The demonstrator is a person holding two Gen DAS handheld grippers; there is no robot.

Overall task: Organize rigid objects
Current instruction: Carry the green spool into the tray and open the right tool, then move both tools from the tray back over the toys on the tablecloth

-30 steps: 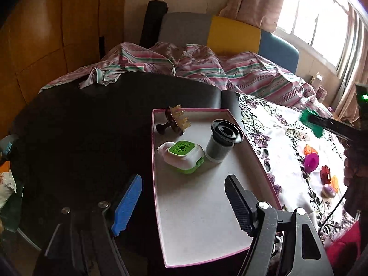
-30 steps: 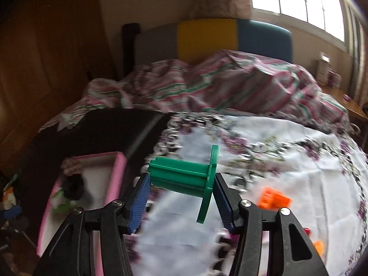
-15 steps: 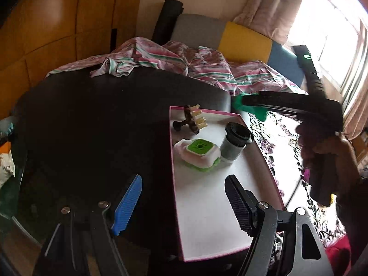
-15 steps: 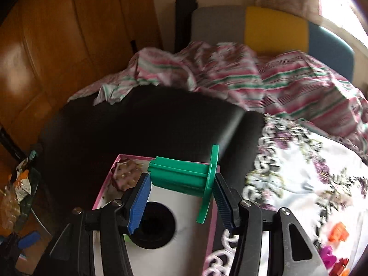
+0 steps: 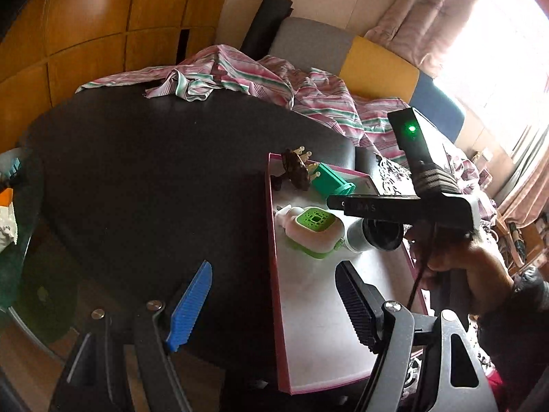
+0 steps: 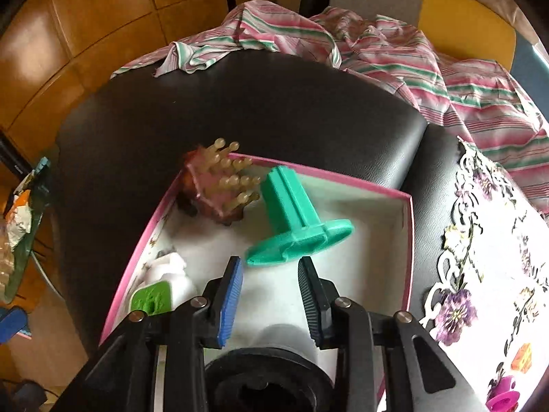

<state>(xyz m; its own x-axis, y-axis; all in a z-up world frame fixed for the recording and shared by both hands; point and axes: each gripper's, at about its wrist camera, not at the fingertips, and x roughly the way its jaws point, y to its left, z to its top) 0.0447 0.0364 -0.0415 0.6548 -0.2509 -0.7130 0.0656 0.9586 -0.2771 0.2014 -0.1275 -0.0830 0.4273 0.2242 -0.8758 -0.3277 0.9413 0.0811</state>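
Black tabletop (image 6: 274,110) carries my pink-rimmed tray (image 6: 408,240); the green spool (image 6: 295,219) lies inside it beside the bristled brush (image 6: 219,185), my right gripper (image 6: 271,295) released just behind, left gripper (image 5: 274,309) spread wide, holding nothing

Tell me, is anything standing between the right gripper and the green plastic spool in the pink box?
Nothing visible. The green plastic spool lies just beyond the open right gripper, leaning against the brown bristled brush.
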